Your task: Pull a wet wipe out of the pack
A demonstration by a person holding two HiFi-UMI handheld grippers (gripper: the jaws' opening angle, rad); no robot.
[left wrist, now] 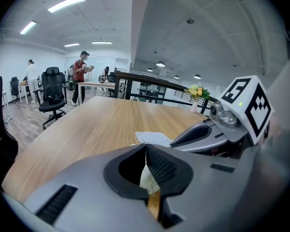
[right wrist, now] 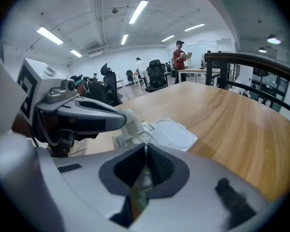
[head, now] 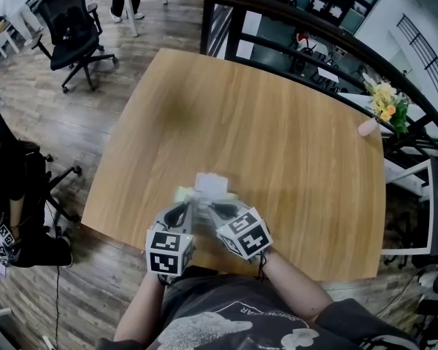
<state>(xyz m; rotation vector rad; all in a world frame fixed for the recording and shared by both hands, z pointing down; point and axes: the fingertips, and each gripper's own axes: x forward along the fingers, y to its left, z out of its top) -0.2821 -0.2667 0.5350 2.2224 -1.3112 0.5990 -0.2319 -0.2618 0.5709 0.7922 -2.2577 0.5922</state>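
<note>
The wet wipe pack [head: 182, 193], pale yellow-green, lies near the table's front edge with its white lid [head: 211, 184] flipped open. Both grippers meet over it. In the left gripper view my left gripper [left wrist: 146, 151] is shut on a strip of pale white material, seemingly a wet wipe [left wrist: 145, 175]. The right gripper view shows that gripper's tip [right wrist: 123, 122] at a crumpled white wipe [right wrist: 132, 126] beside the lid [right wrist: 174, 133]. My right gripper [right wrist: 146, 151] is shut on the pack's greenish film [right wrist: 137, 197]. From the head view the left gripper [head: 186, 208] and right gripper [head: 213, 208] sit side by side.
The wooden table [head: 277, 122] stretches away beyond the pack. A small vase of flowers [head: 383, 108] stands at its far right corner beside a black railing [head: 299, 20]. An office chair [head: 73, 31] stands off to the far left, where people stand.
</note>
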